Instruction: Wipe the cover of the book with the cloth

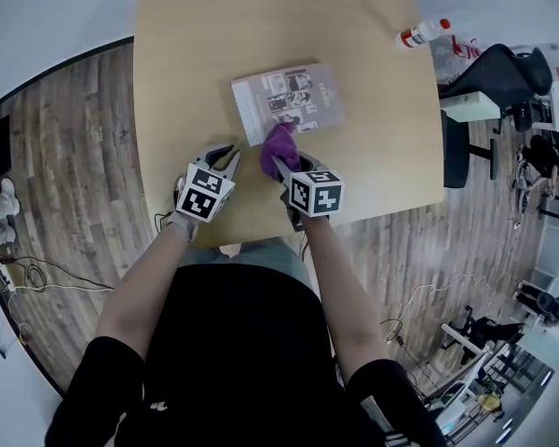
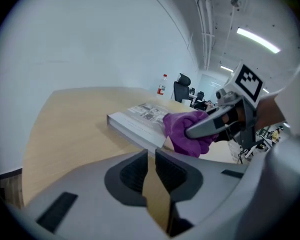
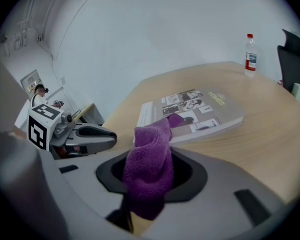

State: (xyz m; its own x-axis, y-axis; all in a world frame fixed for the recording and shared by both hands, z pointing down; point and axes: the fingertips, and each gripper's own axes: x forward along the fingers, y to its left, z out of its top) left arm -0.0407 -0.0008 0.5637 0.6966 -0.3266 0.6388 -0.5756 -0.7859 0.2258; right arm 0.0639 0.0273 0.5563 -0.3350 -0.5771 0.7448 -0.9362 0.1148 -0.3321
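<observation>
While right gripper clamps one cloth: one book, one bottle.

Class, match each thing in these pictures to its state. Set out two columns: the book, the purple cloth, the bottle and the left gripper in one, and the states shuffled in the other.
Column one:
1. book
2. purple cloth
3. bottle
4. left gripper

Column two:
A. holds nothing
B. stands upright near the table's far edge
C. lies flat on the table, cover up
D. clamped in the right gripper

Pairs: 1-C; 2-D; 3-B; 4-A
</observation>
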